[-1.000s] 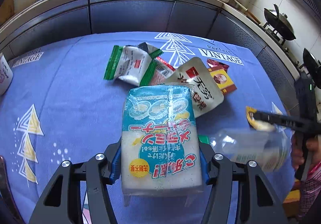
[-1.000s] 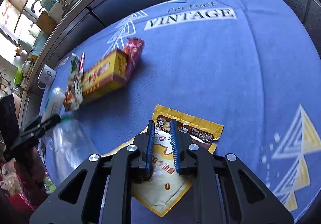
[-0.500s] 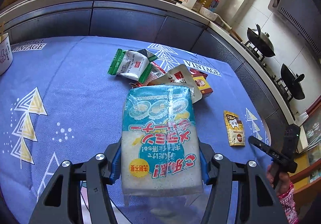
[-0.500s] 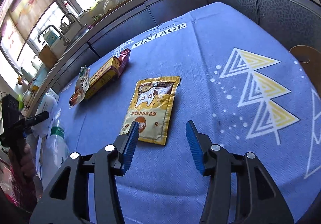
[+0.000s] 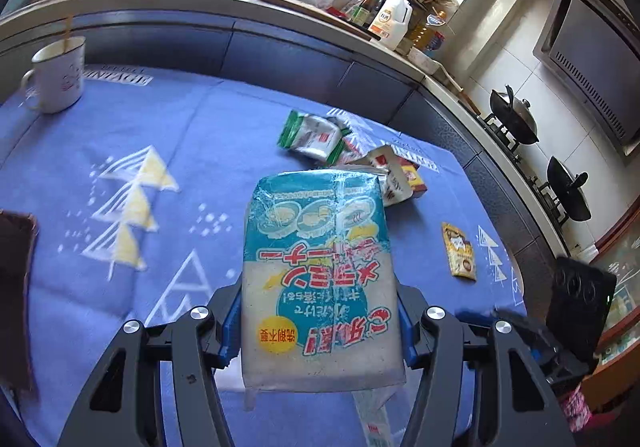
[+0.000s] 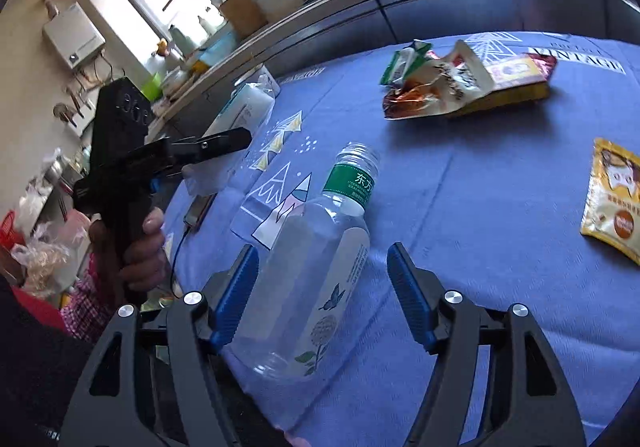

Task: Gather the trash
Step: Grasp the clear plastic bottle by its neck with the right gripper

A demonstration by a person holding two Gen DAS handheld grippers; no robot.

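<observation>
My left gripper [image 5: 318, 321] is shut on a blue-and-white plastic bag [image 5: 320, 271] and holds it above the blue tablecloth [image 5: 192, 151]. It also shows in the right wrist view [image 6: 216, 145] at the left. My right gripper [image 6: 320, 287] is open, its jaws on either side of an empty clear plastic bottle [image 6: 316, 267] with a green label that lies on the cloth. A pile of snack wrappers [image 5: 344, 151] lies farther back, also seen in the right wrist view [image 6: 460, 83]. A yellow sachet [image 5: 459, 251] lies flat at the right, also seen in the right wrist view [image 6: 612, 203].
A white mug [image 5: 56, 75] stands at the table's far left corner. A dark flat object [image 5: 14, 287] lies at the left edge. A kitchen counter [image 5: 200, 3] runs behind the table, and a stove with woks [image 5: 516, 119] is at the right.
My right gripper let go of the yellow sachet, opened, and swung left over the plastic bottle. My left gripper rose and pulled back with the bag still held.
</observation>
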